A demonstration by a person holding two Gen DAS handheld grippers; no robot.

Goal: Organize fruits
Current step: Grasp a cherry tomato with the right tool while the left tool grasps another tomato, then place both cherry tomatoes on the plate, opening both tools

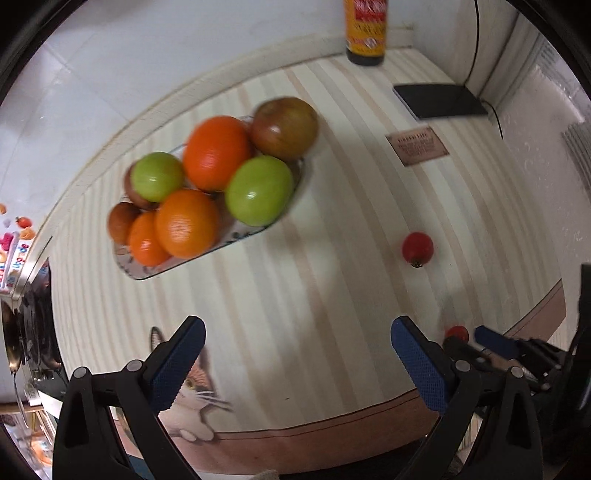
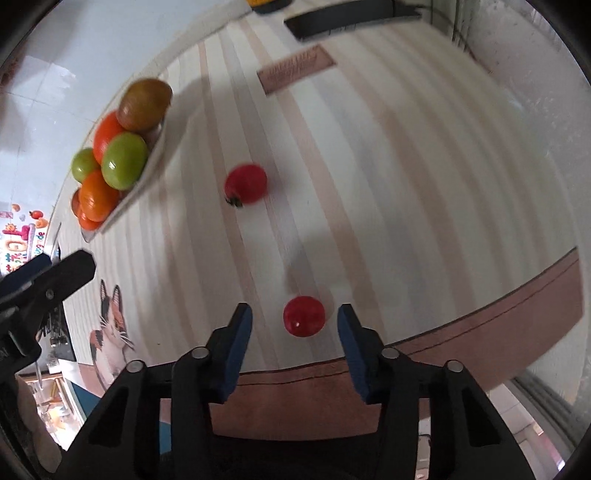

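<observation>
A plate (image 1: 236, 236) holds a pile of oranges (image 1: 216, 151), green fruits (image 1: 258, 190) and brownish fruits (image 1: 284, 127); it also shows in the right wrist view (image 2: 147, 173). Two small red tomatoes lie on the striped table. One tomato (image 2: 304, 315) sits between the open jaws of my right gripper (image 2: 294, 314), not touched by them; it also shows in the left wrist view (image 1: 457, 332). The other tomato (image 2: 245, 183) lies further out, also in the left wrist view (image 1: 417, 248). My left gripper (image 1: 297, 332) is open and empty, below the plate.
A sauce bottle (image 1: 365, 33) stands at the table's far edge. A black flat device (image 1: 439, 100) with a cable and a brown card (image 1: 417, 144) lie at the far right. The table's brown front border (image 2: 461, 332) is close to my right gripper.
</observation>
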